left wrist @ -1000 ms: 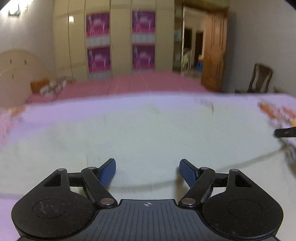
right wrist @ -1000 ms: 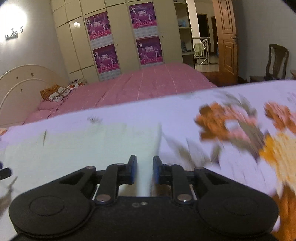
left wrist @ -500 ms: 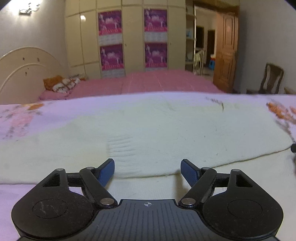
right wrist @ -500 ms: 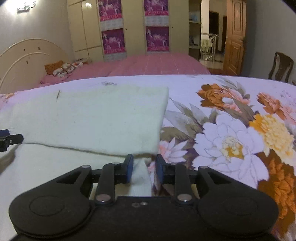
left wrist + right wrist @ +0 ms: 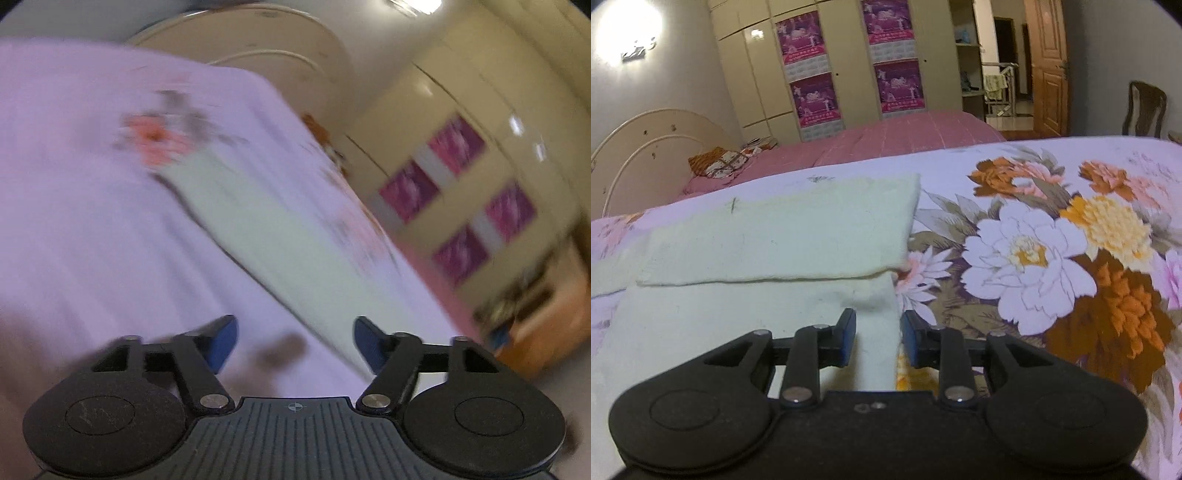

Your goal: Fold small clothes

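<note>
A cream knitted garment point(image 5: 775, 236) lies flat on the floral bedsheet point(image 5: 1052, 258), its far part folded toward the camera so that a doubled edge runs across the cloth. The right gripper point(image 5: 877, 339) sits low over the garment's near right edge, its jaws parted a little with the cloth's border lying between the blue pads point(image 5: 846, 341), not pinched. Beyond are a pink bed point(image 5: 905, 136), a curved cream headboard point(image 5: 646, 140), a wardrobe with magenta posters point(image 5: 816, 99), a wooden door point(image 5: 1051, 74) and a chair point(image 5: 1145, 110). The left wrist view is tilted and heavily blurred: the left gripper point(image 5: 295, 341) is spread wide and holds nothing, and the garment point(image 5: 280, 236) appears only as a pale smeared strip on the sheet point(image 5: 92, 229), its edges unreadable. A dark smudge between the fingers cannot be identified.
</note>
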Available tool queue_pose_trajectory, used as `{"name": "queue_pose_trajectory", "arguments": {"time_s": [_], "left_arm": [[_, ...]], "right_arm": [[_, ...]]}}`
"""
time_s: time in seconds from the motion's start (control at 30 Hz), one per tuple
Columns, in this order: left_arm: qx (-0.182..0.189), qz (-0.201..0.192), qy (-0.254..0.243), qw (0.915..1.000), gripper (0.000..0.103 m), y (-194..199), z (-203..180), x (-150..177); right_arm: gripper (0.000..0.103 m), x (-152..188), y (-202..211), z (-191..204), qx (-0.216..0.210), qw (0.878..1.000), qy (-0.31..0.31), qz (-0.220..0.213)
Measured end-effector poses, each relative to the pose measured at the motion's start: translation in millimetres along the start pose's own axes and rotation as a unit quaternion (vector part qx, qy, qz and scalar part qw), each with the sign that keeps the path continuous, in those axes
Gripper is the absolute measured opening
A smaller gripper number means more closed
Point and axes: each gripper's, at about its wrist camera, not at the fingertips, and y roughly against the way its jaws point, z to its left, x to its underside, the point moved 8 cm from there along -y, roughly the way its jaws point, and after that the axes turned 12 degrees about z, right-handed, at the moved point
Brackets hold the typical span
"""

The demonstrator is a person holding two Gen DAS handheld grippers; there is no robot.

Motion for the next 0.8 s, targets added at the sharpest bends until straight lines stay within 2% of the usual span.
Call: {"name": "queue_pose_trajectory", "arguments": {"time_s": [0.07,0.13,0.37,0.53,0.57,0.63,0.67,0.7,0.77,0.8], "left_arm": [[0.037,0.004,0.040,0.9985,0.065,-5,14,-16],[0.056,0.005,0.063,0.9964,0.065,-12,19,-26],[0.070,-0.008,0.102,0.9923,0.065,-26,27,-54],[0.074,-0.034,0.125,0.9888,0.064,-28,37,-63],[0.065,-0.036,0.123,0.9896,0.059,-30,37,-65],[0.029,-0.025,0.104,0.9938,0.034,-38,37,-68],[0.013,-0.005,0.092,0.9957,0.002,-46,37,-68],[0.014,0.015,0.091,0.9957,0.002,-50,39,-66],[0.004,0.009,0.068,0.9976,0.002,-47,31,-71],[0.005,0.002,0.035,0.9994,0.002,-43,16,-73]], "right_arm": [[0.030,-5,-4,0,-0.003,1.000,-0.011,-0.001],[0.030,-12,-9,2,-0.009,1.000,-0.022,-0.002],[0.030,-37,-19,14,-0.020,0.999,-0.036,-0.017],[0.030,-42,-20,15,-0.020,0.999,-0.031,-0.019],[0.030,-41,-19,13,-0.018,0.999,-0.030,-0.018],[0.030,-41,-19,9,-0.015,0.999,-0.033,-0.017],[0.030,-42,-18,7,-0.014,0.999,-0.035,-0.017],[0.030,-43,-17,5,-0.013,0.999,-0.038,-0.017],[0.030,-45,-12,2,-0.014,0.999,-0.042,-0.023],[0.030,-46,-10,1,-0.014,0.999,-0.042,-0.026]]}}
